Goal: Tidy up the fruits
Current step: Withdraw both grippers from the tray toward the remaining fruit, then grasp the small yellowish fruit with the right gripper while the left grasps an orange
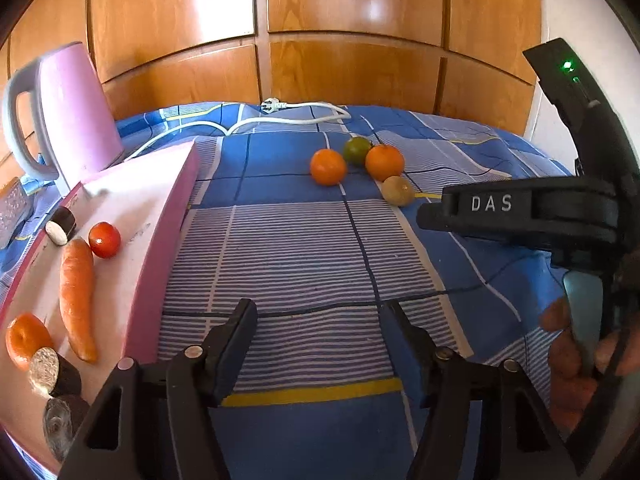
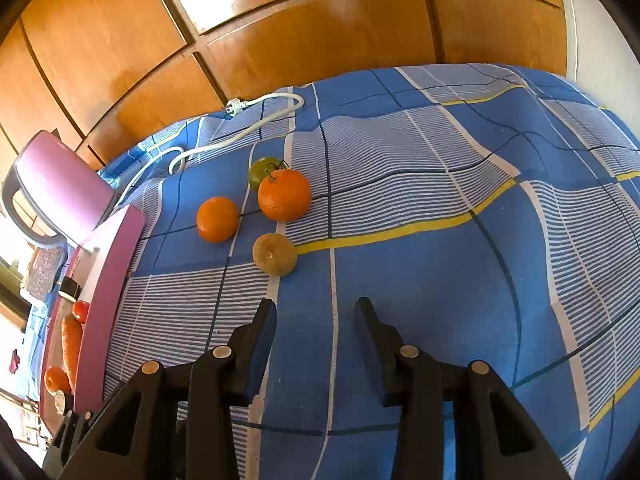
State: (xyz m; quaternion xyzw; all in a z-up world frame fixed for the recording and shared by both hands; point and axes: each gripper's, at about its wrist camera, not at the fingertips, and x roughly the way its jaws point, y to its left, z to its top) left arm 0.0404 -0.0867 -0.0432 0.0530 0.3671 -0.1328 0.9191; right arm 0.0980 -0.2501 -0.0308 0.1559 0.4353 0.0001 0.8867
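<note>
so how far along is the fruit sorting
Partly done, it seems: one orange lies in the pink tray beside vegetables. Nothing in hand: left gripper and right gripper both open and empty. Left on the bedspread: two oranges, a green fruit and a kiwi.

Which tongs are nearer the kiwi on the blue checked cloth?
Right. The right tongs sit just short of the kiwi, open and empty. The left tongs are farther back and to its left, beside the pink tray.
</note>
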